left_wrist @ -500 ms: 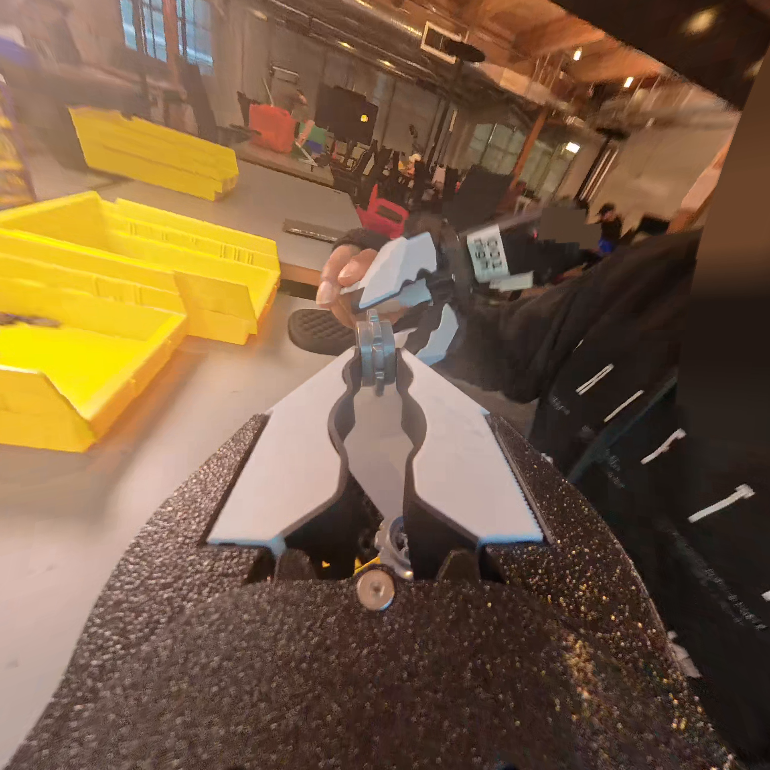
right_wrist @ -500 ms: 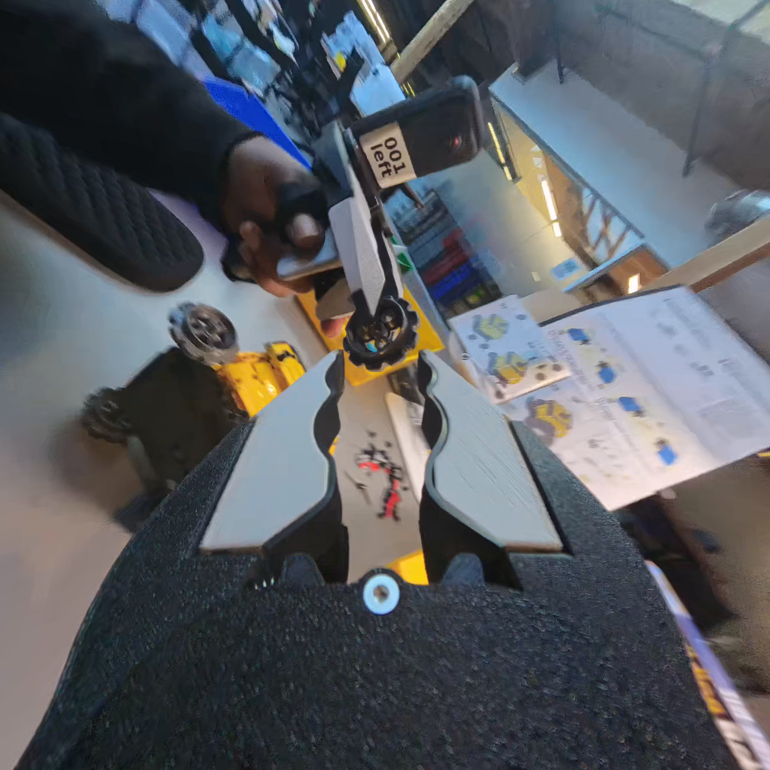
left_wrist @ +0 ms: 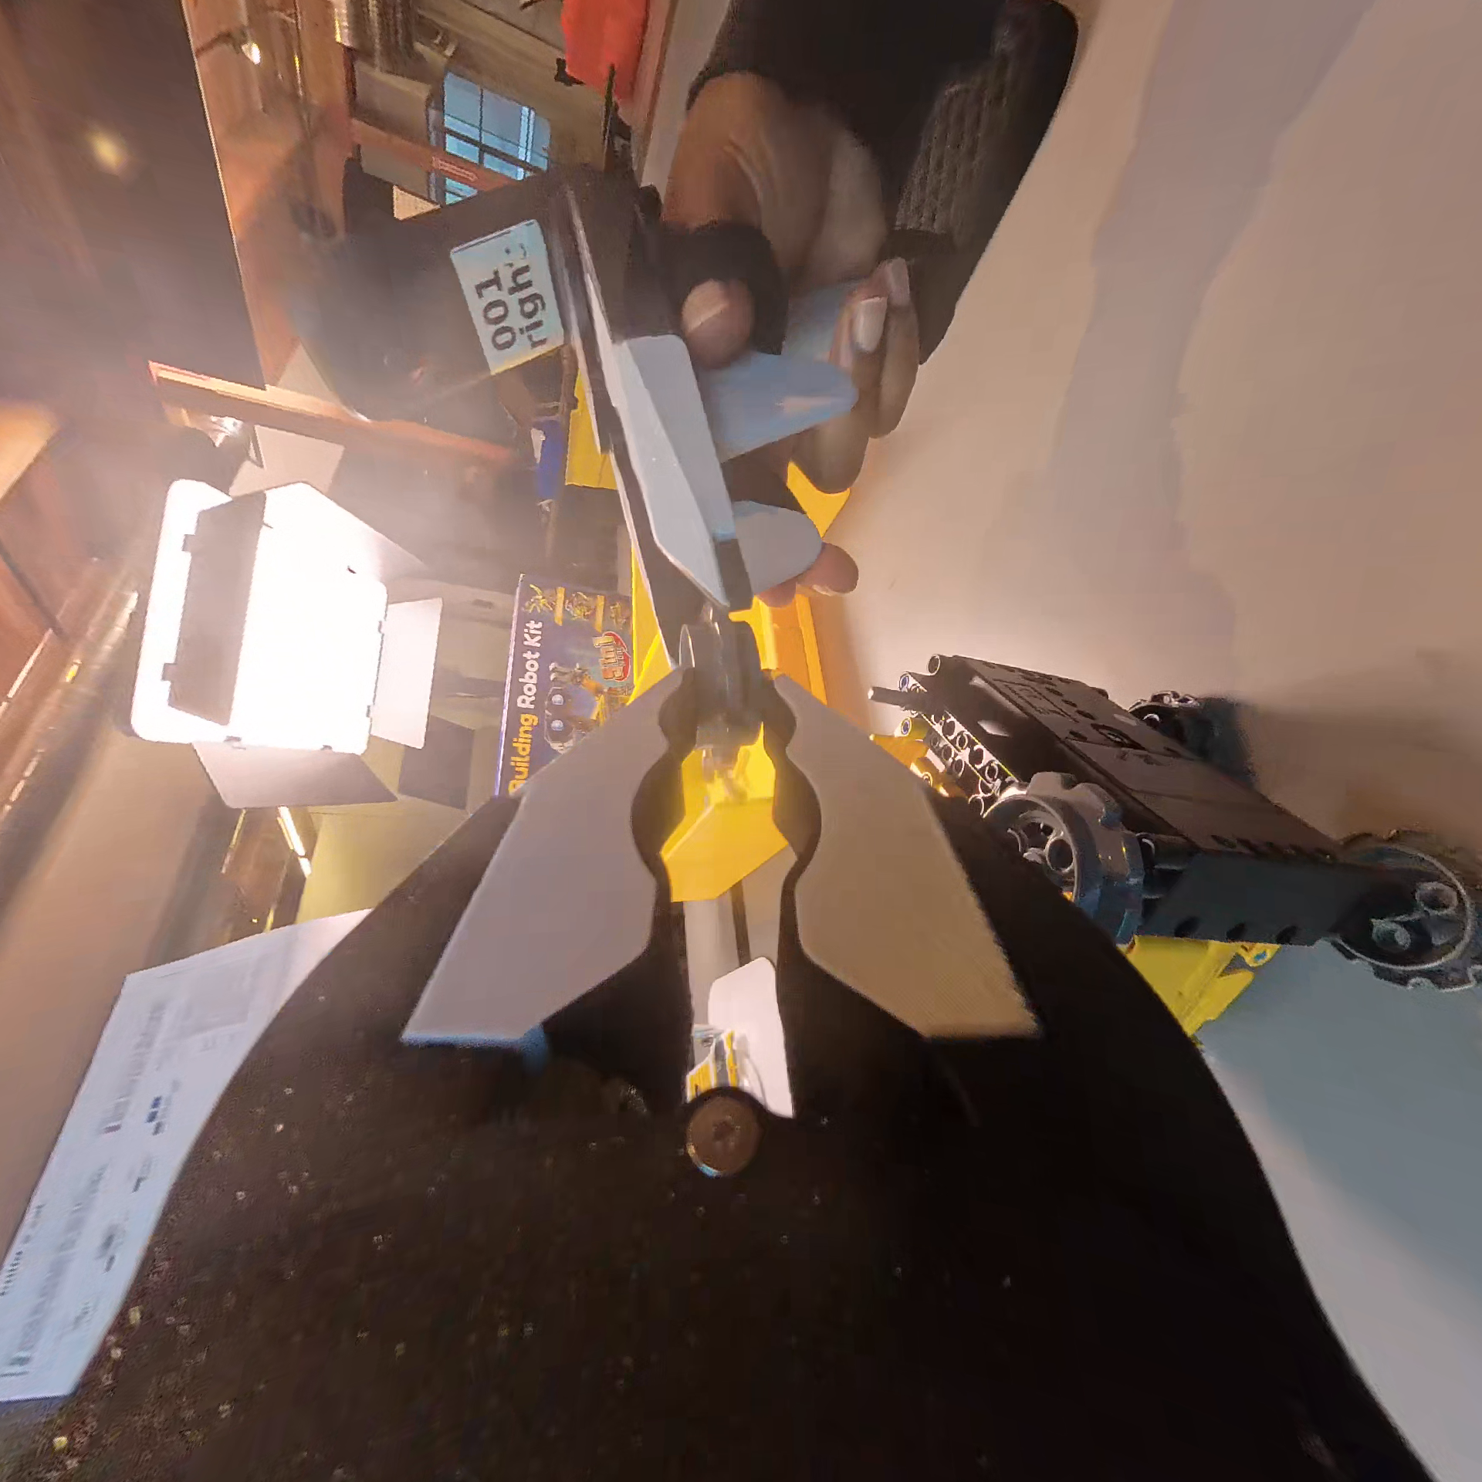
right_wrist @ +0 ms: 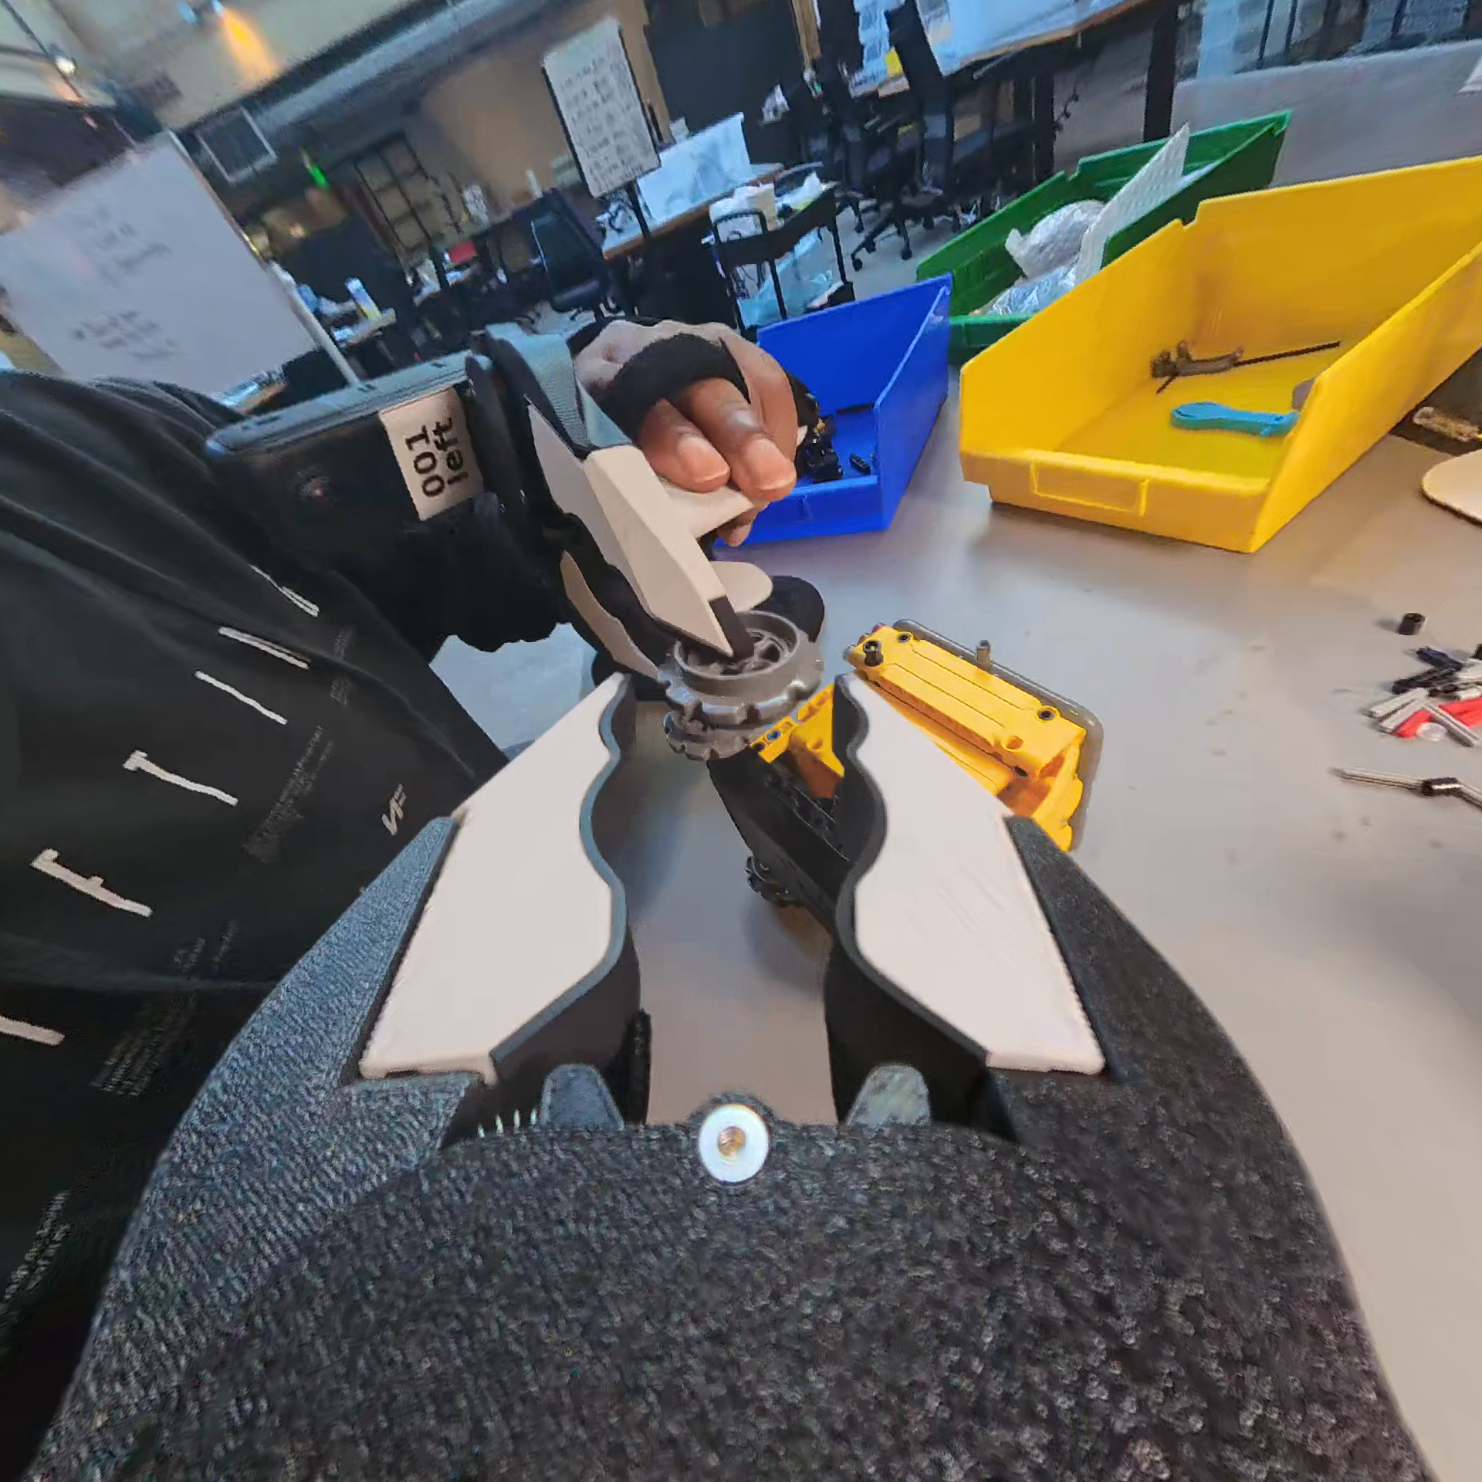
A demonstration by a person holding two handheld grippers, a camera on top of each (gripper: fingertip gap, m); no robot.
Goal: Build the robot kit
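The left gripper (left_wrist: 722, 699) is clenched on a grey toothed wheel (right_wrist: 746, 694), which sits just at the tips of the right gripper (right_wrist: 730, 683), whose tongs are spread wide and grasp nothing. In the right wrist view the wheel lies nearly flat, hub facing 12 o'clock; it has no long axis. A yellow-and-black toy vehicle (right_wrist: 962, 722) lies just behind it at 2 o'clock. A white printed sticker (right_wrist: 433, 461) marks the left gripper's camera. A lettered kit box (left_wrist: 561, 690) stands at 10 o'clock in the left wrist view.
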